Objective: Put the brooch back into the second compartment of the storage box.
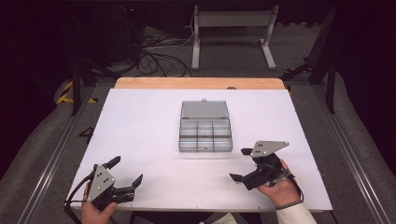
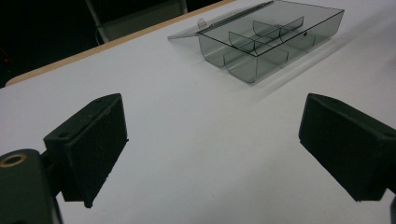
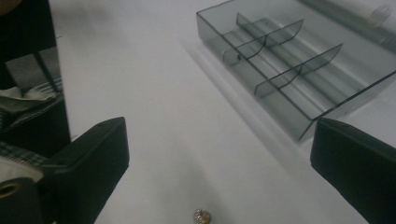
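Nearest the lower edge of the high view: left hand [image 1: 95,212] gripping the left gripper [image 1: 125,171] at the near left corner of the white table [image 1: 140,116], jaws standing wide apart with nothing between them, grey three-cornered plate [image 1: 101,182] facing up. Opposite, at the near right: right hand [image 1: 280,190], white sleeve [image 1: 294,215] and beaded wristband [image 1: 286,204], holding the right gripper [image 1: 240,164], jaws likewise spread wide and empty, pointing toward the table's middle.

In the right gripper view, just ahead of the spread jaws: small shiny bead-like object [image 3: 202,215] lying on the bare tabletop, too small to identify.

Farther in, lying near the centre of the table: smoky transparent compartment box [image 1: 205,135], open, lid [image 1: 205,109] folded flat behind it on the far side. Dividers splitting the tray into rows of cells; contents not discernible. In the left gripper view, box [image 2: 266,39] sitting well ahead and to the right of the open jaws; in the right gripper view, box [image 3: 289,70] lying ahead and to the right, nearer than to the left gripper. Both grippers staying well apart from the box.

Beyond the white surface: wooden table edge [image 1: 201,83] running along the far side. Farthest back: grey metal stand [image 1: 233,32] and a tangle of black cables [image 1: 159,60] lying on the dark floor.
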Available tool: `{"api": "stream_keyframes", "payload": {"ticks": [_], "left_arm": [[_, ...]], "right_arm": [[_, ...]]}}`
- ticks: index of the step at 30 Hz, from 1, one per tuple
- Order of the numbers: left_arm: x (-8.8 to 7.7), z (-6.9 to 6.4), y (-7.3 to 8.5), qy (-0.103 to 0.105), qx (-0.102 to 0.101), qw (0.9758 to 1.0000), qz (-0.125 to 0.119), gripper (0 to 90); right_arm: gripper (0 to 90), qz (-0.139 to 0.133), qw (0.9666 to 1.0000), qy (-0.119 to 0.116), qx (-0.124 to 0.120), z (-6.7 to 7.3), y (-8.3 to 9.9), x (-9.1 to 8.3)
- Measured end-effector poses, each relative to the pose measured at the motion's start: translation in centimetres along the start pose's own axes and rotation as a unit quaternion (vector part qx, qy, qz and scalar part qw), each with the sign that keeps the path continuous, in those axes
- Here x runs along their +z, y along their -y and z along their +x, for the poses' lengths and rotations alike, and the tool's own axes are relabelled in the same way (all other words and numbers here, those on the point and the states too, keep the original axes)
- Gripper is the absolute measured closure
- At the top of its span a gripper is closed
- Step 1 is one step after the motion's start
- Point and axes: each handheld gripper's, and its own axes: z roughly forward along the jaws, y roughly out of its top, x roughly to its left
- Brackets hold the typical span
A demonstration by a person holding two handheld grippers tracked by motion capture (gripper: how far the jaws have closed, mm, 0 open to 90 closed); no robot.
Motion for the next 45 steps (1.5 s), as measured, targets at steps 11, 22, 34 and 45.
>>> {"api": "stream_keyframes", "payload": {"ticks": [11, 22, 34, 45], "left_arm": [[0.0, 0.0, 0.0, 0.001, -0.001, 1.0, 0.001, 8.2], [0.1, 0.0, 0.0, 0.003, -0.002, 1.0, 0.003, 8.2], [0.1, 0.0, 0.0, 0.005, -0.001, 1.0, 0.005, 8.2], [0.2, -0.1, 0.0, 0.003, 0.001, 1.0, 0.006, 8.2]], "right_arm": [[20.2, 0.081, 0.9963, 0.015, -0.024, 0.5, -0.4, 1.0], [32.4, 0.157, 0.9863, 0.017, -0.047, 0.4, -0.3, 2.1], [41.1, 0.212, 0.9755, 0.02, -0.056, 0.7, -0.1, 3.0], [50.4, 0.249, 0.9662, 0.015, -0.066, 0.9, 0.0, 3.5]]}}
